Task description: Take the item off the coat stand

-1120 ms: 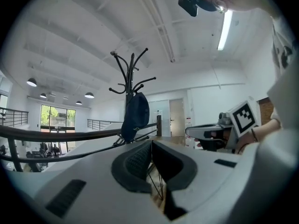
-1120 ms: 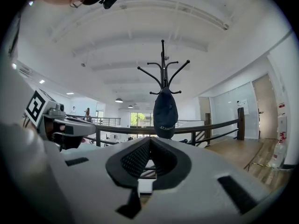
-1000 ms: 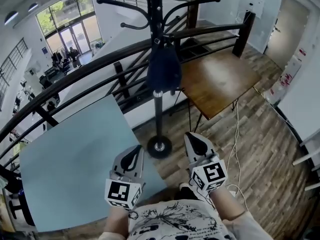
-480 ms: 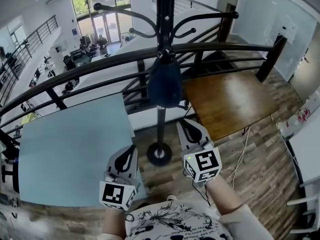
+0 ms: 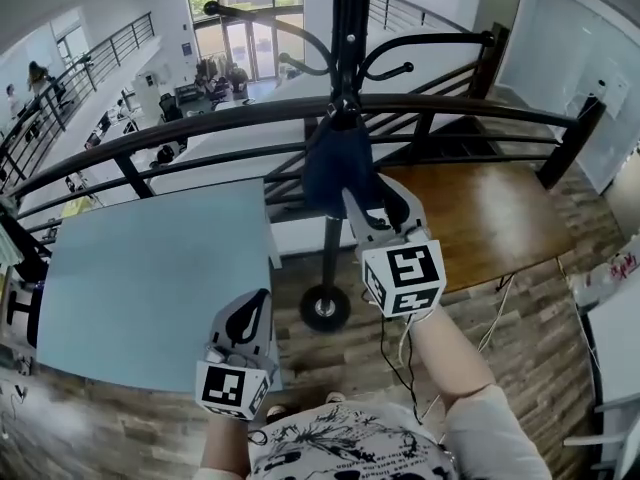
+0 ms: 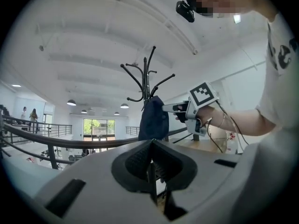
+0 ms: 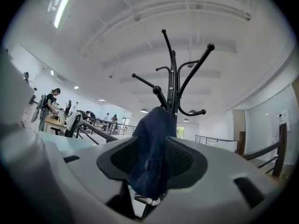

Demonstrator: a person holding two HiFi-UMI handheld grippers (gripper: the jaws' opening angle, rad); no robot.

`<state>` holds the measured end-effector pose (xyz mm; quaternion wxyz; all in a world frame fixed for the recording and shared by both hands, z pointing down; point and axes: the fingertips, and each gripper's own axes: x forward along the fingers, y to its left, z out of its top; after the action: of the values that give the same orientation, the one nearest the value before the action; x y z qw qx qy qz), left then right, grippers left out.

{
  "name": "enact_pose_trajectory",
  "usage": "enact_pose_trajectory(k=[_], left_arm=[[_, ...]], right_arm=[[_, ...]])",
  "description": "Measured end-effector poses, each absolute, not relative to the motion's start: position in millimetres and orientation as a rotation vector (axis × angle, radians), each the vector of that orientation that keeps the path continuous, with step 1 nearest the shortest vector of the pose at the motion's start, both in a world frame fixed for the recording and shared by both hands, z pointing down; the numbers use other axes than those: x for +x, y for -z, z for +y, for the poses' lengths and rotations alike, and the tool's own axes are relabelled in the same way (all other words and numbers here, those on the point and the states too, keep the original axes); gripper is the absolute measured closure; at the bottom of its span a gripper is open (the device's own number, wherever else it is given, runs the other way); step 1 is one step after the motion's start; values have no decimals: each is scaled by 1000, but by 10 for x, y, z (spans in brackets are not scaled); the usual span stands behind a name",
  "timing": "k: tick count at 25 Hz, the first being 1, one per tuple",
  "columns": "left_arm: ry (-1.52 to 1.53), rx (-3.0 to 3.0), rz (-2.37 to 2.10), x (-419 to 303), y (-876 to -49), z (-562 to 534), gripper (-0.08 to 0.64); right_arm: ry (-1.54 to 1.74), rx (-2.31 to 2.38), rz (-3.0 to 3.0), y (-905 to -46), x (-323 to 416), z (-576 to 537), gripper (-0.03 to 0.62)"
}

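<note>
- Coat stand (image 5: 338, 58): dark blue bag (image 5: 335, 163) hangs from a hook
- Right gripper (image 5: 375, 196): raised from waist level to the bag; jaws opening around the fabric, so a grasp likely comes next
- Left gripper (image 5: 252, 308): low, jaws together, empty

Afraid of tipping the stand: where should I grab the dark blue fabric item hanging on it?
Pinch the dark blue fabric item at its mid body, coming from the person's side, since the coat stand pole and railing stand behind it. It hangs limp; the hooks turn upward, so lift up.
</note>
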<state>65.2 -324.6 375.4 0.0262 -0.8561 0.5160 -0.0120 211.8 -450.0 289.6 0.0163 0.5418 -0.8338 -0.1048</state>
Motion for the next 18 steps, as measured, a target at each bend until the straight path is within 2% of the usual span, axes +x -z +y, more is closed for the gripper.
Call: enact_pose_trajectory(k=[3, 8, 9, 13, 18], left_arm=[[43, -2633, 1611, 623, -3747, -3265, 555], [59, -2633, 1608, 597, -3757, -3279, 555], [55, -2634, 1606, 587, -3748, -3278, 555], [51, -2648, 1572, 563, -3744, -3243, 555], [41, -2676, 1545, 500, -3704, -3227, 555]], right_arm=[[324, 1655, -2581, -2790, 2045, -4660, 414], [314, 1637, -2523, -2690, 1961, -4831, 411], [301, 1648, -2510, -2690, 1965, -4869, 421], [277, 1700, -2459, -2685, 2010, -4927, 584], [322, 1674, -2486, -2519, 1972, -4780, 594]])
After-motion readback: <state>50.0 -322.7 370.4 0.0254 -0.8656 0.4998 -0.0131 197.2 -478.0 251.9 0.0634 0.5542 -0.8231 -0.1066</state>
